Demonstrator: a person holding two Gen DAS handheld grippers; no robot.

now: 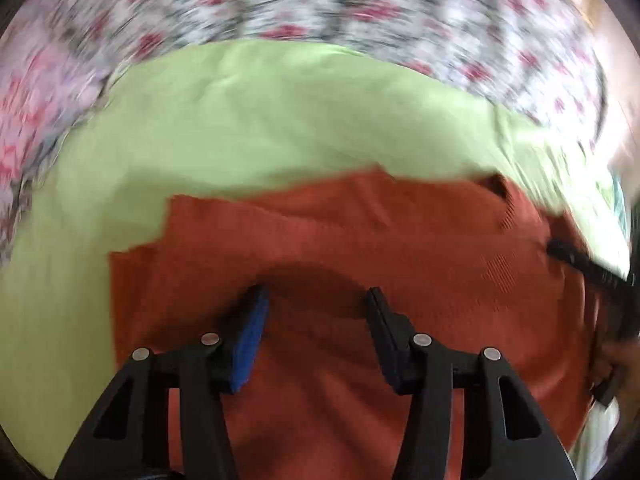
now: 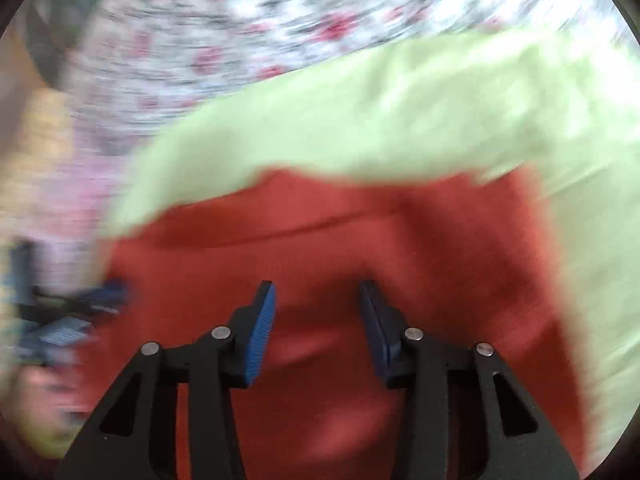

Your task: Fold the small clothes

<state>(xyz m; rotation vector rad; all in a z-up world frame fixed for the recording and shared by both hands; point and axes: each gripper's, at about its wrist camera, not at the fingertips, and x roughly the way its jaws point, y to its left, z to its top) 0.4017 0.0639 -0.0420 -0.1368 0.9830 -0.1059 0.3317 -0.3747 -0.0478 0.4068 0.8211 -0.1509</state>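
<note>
A rust-red knit garment [image 1: 360, 220] lies spread on a light green cloth [image 1: 240, 120]. My left gripper [image 1: 316, 291] hovers just over the garment's near part, jaws apart, with only flat fabric beneath them. In the right wrist view the same red garment [image 2: 320, 232] fills the lower middle, and my right gripper [image 2: 316, 284] stands open close above it, gripping nothing. One of the right gripper's dark fingers [image 1: 576, 260] shows at the garment's right edge. The picture is blurred, most of all in the right wrist view.
The green cloth [image 2: 360, 120] rests on a floral bedsheet [image 1: 320, 0] with red and grey print that runs along the far side. A blurred blue and black shape [image 2: 72, 304] sits at the left edge of the right wrist view.
</note>
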